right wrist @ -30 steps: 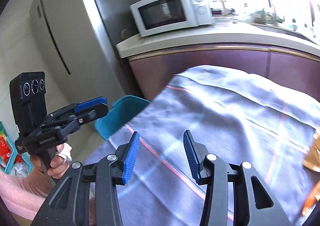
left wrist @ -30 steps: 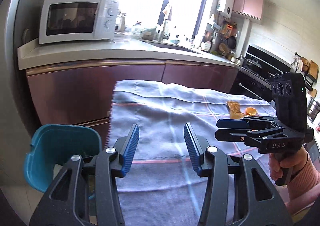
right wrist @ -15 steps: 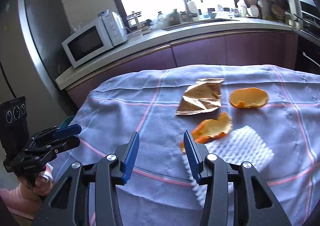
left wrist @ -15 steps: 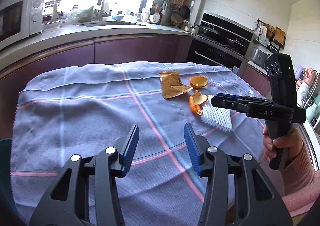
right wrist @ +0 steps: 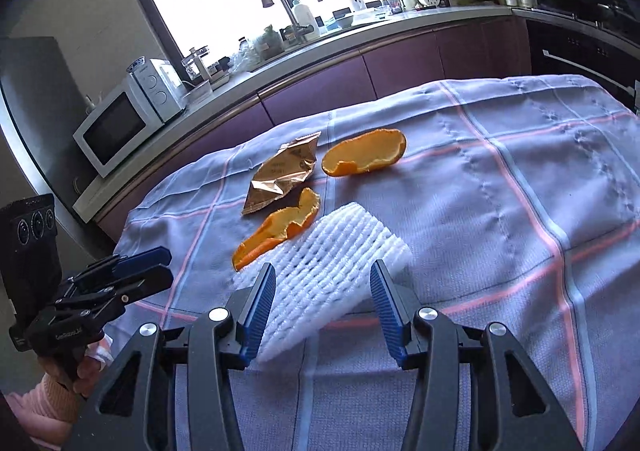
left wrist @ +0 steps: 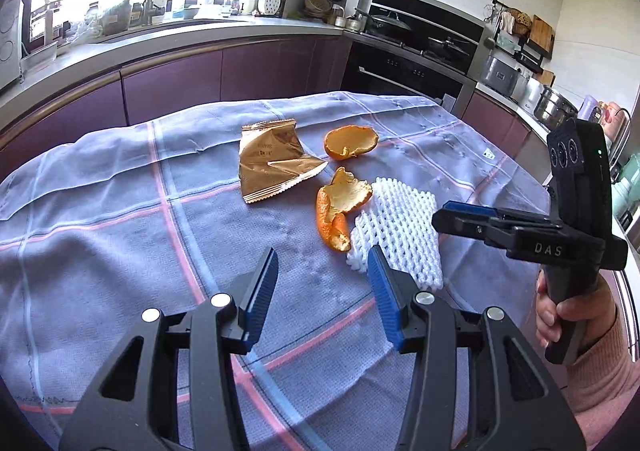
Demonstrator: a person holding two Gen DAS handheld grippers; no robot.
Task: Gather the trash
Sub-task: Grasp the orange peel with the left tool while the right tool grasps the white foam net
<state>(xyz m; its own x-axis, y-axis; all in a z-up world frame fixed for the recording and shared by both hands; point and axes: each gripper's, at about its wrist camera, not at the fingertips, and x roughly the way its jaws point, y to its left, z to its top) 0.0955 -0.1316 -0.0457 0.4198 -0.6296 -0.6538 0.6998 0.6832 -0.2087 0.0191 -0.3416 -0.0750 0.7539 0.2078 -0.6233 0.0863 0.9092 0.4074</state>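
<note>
White foam fruit net [right wrist: 326, 275]: on checked tablecloth [right wrist: 500, 211], ahead of right gripper [right wrist: 322, 311], jaws opening, nothing clamped.

The right gripper [right wrist: 322, 309] hangs over the near end of a white foam net [right wrist: 324, 271] on the cloth-covered surface [right wrist: 500, 211]; its jaws are opening, with nothing pressed between them. Beyond the net lie a long peel [right wrist: 276, 235], a gold wrapper [right wrist: 280, 175] and, to the right, a cupped peel [right wrist: 364, 159]. At far left a hand [right wrist: 86, 369] holds the left gripper [right wrist: 150, 267] just off the surface's edge.
</note>
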